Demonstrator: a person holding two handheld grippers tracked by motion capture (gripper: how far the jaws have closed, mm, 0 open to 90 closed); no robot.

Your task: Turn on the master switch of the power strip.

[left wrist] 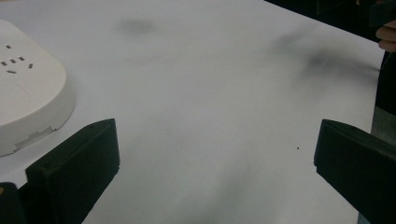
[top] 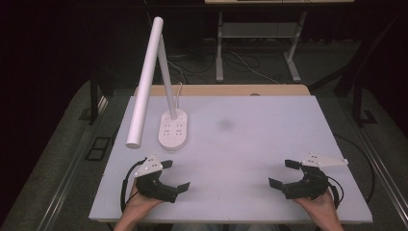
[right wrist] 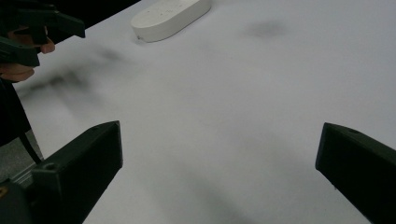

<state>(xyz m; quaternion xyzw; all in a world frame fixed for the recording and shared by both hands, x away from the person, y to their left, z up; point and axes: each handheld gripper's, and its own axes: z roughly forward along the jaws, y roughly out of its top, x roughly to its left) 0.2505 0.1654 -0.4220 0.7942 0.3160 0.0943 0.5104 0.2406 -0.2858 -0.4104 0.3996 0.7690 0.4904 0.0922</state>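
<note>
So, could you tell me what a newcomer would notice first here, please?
The white desk lamp at the table's far left, its long bar head angled down from an oval base with sockets. Then the two black tools, left tool and right tool, both open near the front edge.

A lamp base (top: 173,128) stands on the worktop (top: 250,144) toward its far left corner; both claws sit near the near edge.

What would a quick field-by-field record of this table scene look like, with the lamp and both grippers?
surface: white table, faint dark smudge mid-table
lamp: white desk lamp, oval base with sockets, far left of table
left hand-held gripper: open, empty, near edge, just in front of the lamp base
right hand-held gripper: open, empty, near edge
</note>
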